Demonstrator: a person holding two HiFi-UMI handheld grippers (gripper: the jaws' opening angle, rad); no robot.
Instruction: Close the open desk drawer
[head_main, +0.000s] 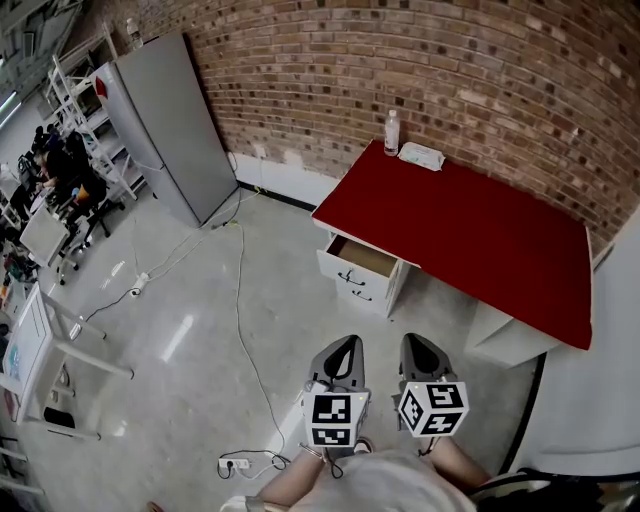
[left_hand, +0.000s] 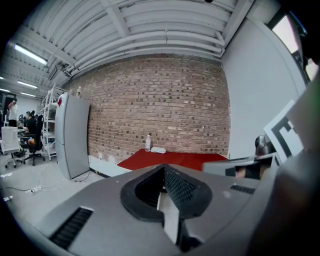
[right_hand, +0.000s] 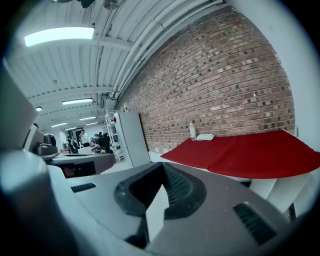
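1. Your left gripper (head_main: 343, 352) and right gripper (head_main: 418, 350) are side by side, nearest you. Both have their jaws pressed together and hold nothing.
2. The open drawer (head_main: 362, 258) lies ahead of both grippers, well apart from them. It is pulled out at the left end of the red-topped desk (head_main: 470, 235).
3. A clear bottle (head_main: 391, 132) stands on the desk's far corner, against the brick wall (head_main: 420, 70).

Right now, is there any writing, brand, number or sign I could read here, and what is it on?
None: no word or number is readable in any view.
Bottle on the red desk: any print is too small to read.
Tall grey cabinet: red patch near its top, too blurred to read.
Marker cubes: black-and-white square patterns, no letters.
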